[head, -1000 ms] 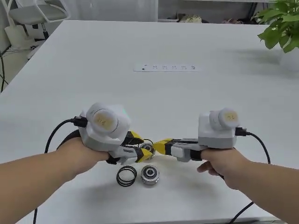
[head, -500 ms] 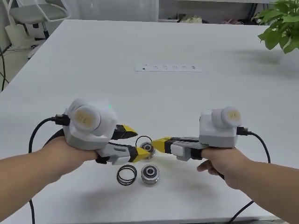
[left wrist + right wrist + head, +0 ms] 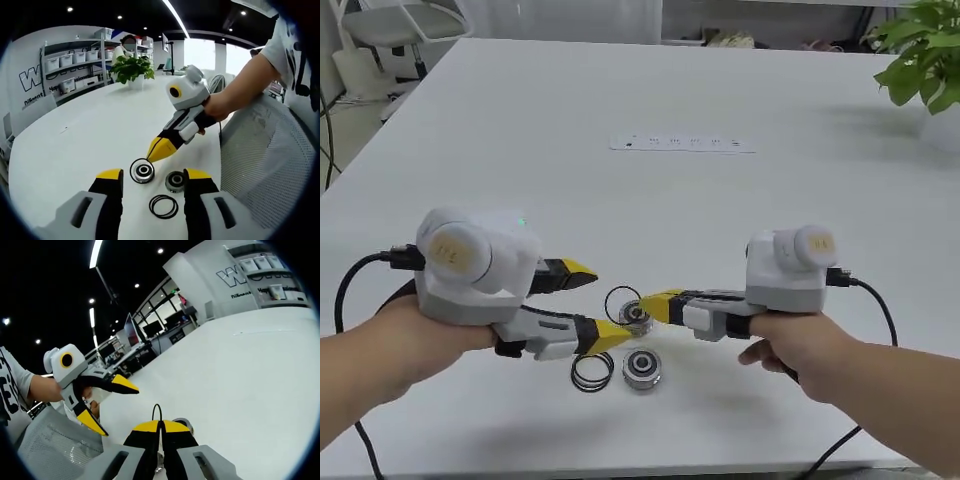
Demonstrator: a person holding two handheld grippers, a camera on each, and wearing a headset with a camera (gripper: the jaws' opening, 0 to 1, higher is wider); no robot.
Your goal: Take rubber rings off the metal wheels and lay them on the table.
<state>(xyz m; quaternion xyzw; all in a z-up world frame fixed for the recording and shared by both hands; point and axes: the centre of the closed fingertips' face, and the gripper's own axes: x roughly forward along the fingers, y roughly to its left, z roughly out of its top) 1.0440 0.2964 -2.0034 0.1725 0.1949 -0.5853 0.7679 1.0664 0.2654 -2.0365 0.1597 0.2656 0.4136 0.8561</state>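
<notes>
Rubber ring (image 3: 622,299): thin black loop, half off its wheel and standing up from it, pinched at the tips of the right gripper; in the right gripper view it shows as a thin black arc (image 3: 156,412) rising from between the jaws.
Held wheel (image 3: 638,318): small metal wheel low over the table at the right gripper's tips, between the two grippers; cannot tell if it rests on the table.
Right gripper (image 3: 647,303): yellow tips pressed together with no gap, clamped on the ring's edge; points left toward the other gripper.
Left gripper (image 3: 592,302): jaws spread wide, nothing between them; one tip above the held wheel, the other just beside it, not touching.
Bare wheel (image 3: 642,368): lies flat on the table, nearer the person than the held wheel.
Loose rings (image 3: 591,372): two black rings overlapping flat on the table, just left of the bare wheel.
Table (image 3: 720,220): white, wide.
Power strip (image 3: 682,144): flush in the tabletop, well beyond the work.
Plant (image 3: 920,60): green leaves at the far right corner.
</notes>
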